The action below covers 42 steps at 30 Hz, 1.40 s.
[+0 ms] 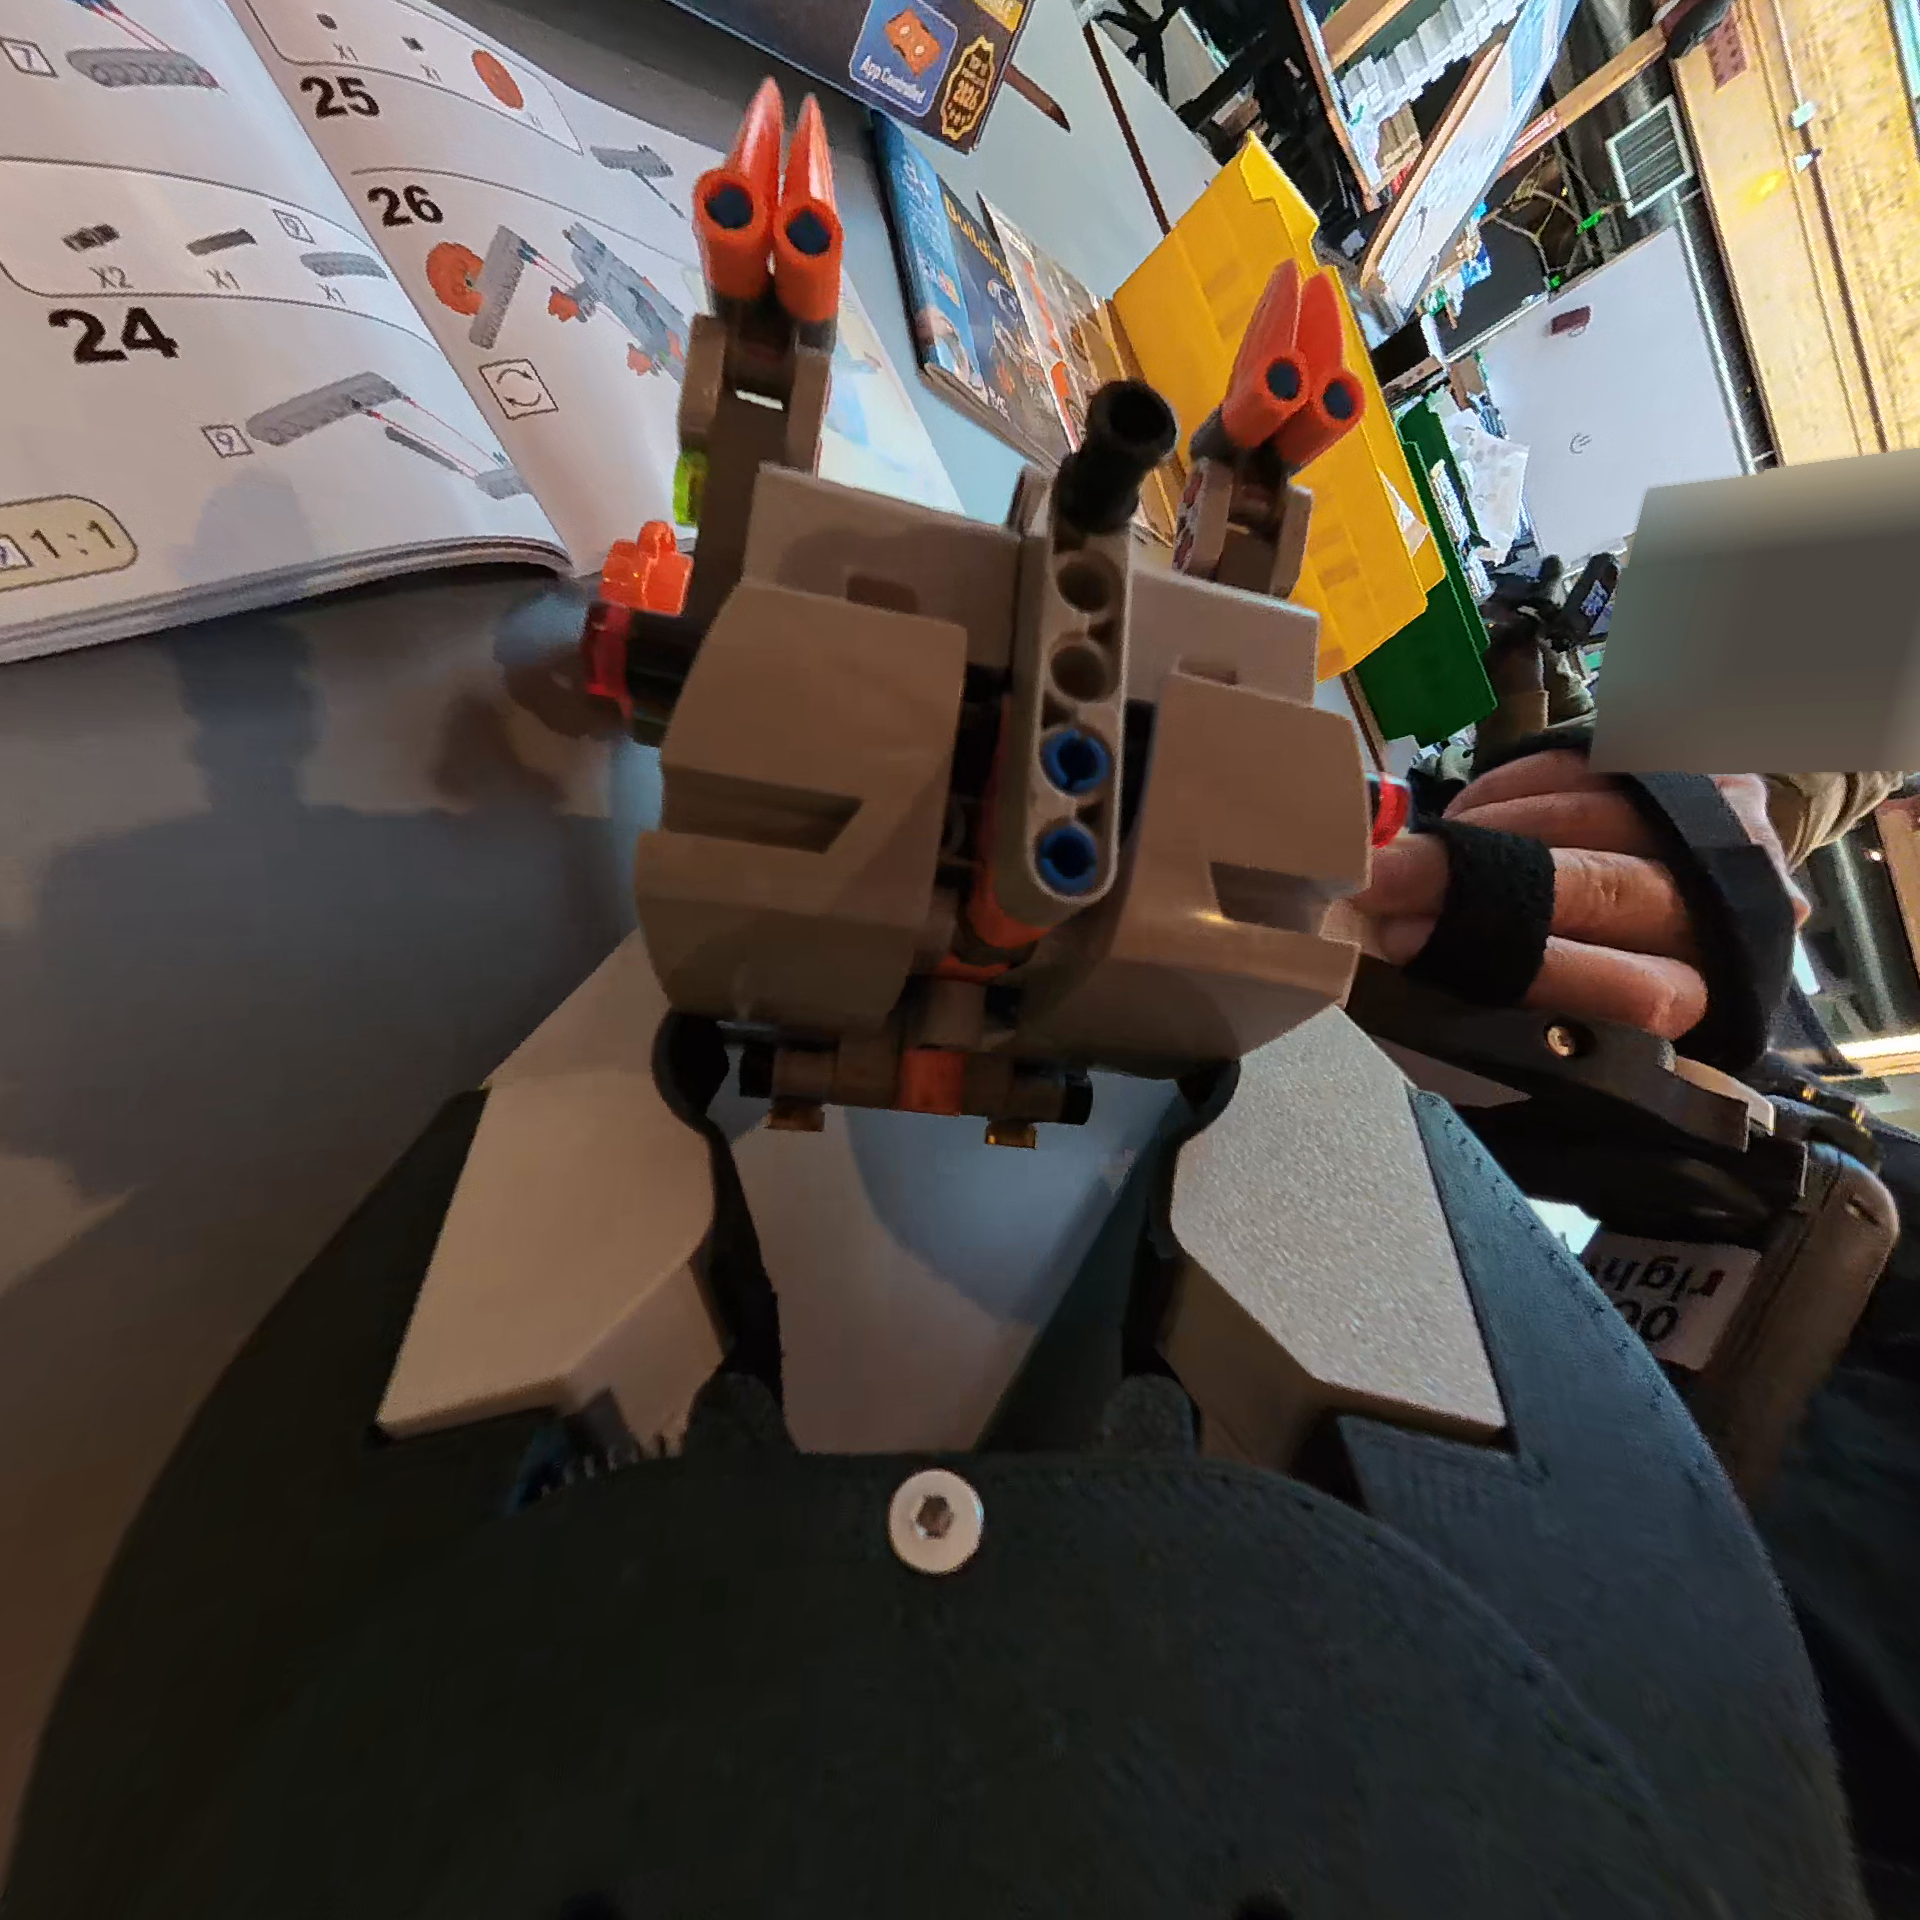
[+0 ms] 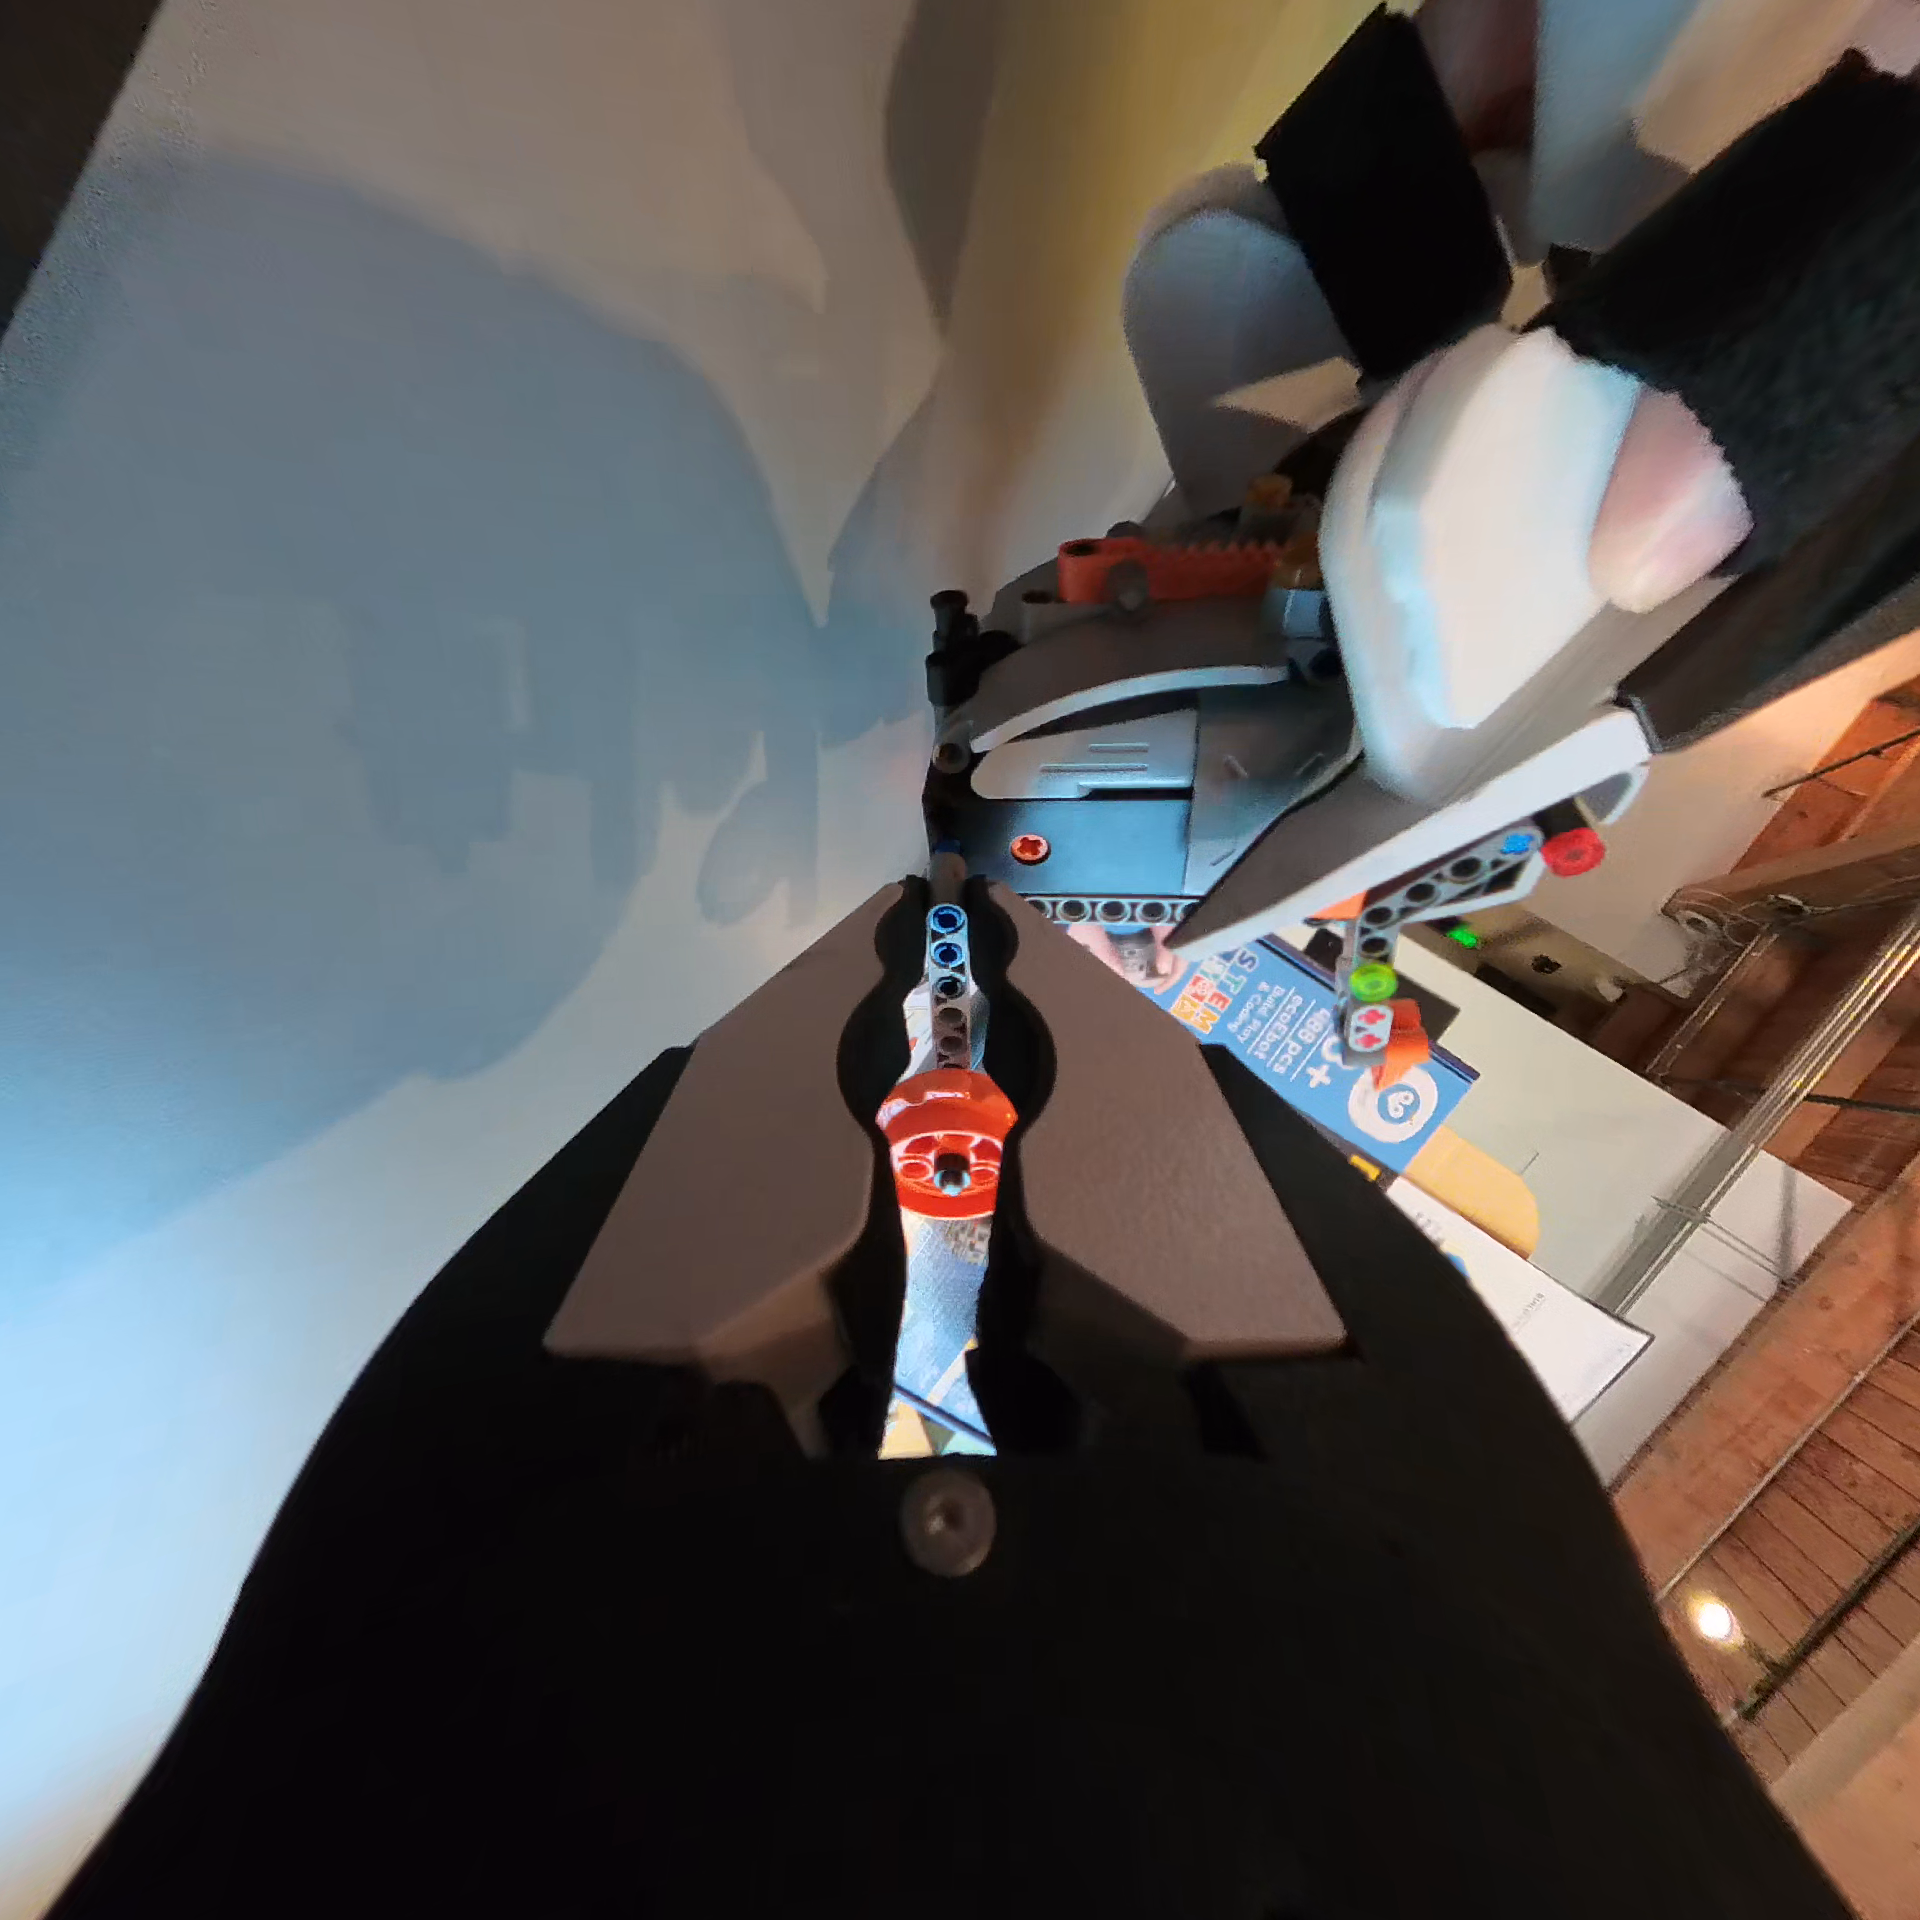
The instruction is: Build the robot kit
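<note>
While my left gripper (image 1: pixel 940 1049) clamps the grey brick-built model (image 1: pixel 997 769) by its lower edge, its two grey fingers (image 1: pixel 566 1257) are spread just wide enough to press on either side of the model's base. Up the model's middle runs one grey holed beam (image 1: pixel 1075 717) with two blue pins in its lower holes. Two pairs of orange spikes (image 1: pixel 769 218) rise from its top, one pair on each of two grey arms. Beyond it, one open instruction booklet (image 1: pixel 260 312) lies on the grey table (image 1: pixel 260 883), and farther off stand one yellow bin (image 1: pixel 1278 416) and one green bin (image 1: pixel 1429 644).

My right gripper (image 2: pixel 943 904) has its two fingers pressed nearly together, pinching one thin grey beam (image 2: pixel 948 997) that carries one orange round piece (image 2: pixel 943 1143) and two blue pins. The beam's far tip touches the model's side. My other gripper grips the model there, and one blue printed box (image 2: pixel 1320 1049) lies past it.
</note>
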### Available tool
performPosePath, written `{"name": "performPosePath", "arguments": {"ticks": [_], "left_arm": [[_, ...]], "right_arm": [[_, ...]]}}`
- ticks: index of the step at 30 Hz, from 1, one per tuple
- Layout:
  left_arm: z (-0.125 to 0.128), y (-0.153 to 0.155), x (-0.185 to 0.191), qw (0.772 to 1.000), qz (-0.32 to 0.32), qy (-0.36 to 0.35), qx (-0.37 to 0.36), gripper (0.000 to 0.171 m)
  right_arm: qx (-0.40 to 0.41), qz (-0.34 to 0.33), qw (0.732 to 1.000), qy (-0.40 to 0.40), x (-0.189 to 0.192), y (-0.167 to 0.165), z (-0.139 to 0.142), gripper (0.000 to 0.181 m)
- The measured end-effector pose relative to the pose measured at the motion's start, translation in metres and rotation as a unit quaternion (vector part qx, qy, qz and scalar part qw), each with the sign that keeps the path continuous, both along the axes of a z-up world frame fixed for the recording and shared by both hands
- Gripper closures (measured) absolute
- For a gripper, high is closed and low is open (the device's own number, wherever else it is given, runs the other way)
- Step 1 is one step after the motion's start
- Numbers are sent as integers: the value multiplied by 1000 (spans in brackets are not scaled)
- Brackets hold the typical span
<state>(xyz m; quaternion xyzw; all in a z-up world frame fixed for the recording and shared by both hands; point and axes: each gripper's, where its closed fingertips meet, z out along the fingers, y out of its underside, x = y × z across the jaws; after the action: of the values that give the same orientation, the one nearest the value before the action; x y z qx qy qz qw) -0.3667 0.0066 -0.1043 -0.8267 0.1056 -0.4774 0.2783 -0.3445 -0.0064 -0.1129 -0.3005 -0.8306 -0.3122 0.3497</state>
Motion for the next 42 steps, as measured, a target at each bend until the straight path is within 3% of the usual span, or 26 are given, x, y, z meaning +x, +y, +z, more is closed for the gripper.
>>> {"name": "performPosePath", "arguments": {"ticks": [3,11,17,20,27,34,42], "left_arm": [[-1,-2,0,1000,-2,-13,-3,83],[3,-7,-1,989,4,-130,-64,83],[-3,2,0,989,15,-135,-56,84],[-4,5,-3,992,22,-121,-39,85],[-5,5,-8,990,28,-136,-27,86],[-2,5,-14,981,37,-185,-40,87],[-2,6,-14,974,40,-217,-42,87]], "right_arm": [[11,35,999,-19,-1,0,1,175],[-66,88,991,-75,-1,0,15,174],[-164,74,972,-153,-4,6,9,174],[-129,79,973,-176,-7,11,7,174],[-45,97,989,-102,-13,16,9,174],[60,159,985,2,-19,18,17,174],[83,164,979,88,-20,18,19,174]]}}
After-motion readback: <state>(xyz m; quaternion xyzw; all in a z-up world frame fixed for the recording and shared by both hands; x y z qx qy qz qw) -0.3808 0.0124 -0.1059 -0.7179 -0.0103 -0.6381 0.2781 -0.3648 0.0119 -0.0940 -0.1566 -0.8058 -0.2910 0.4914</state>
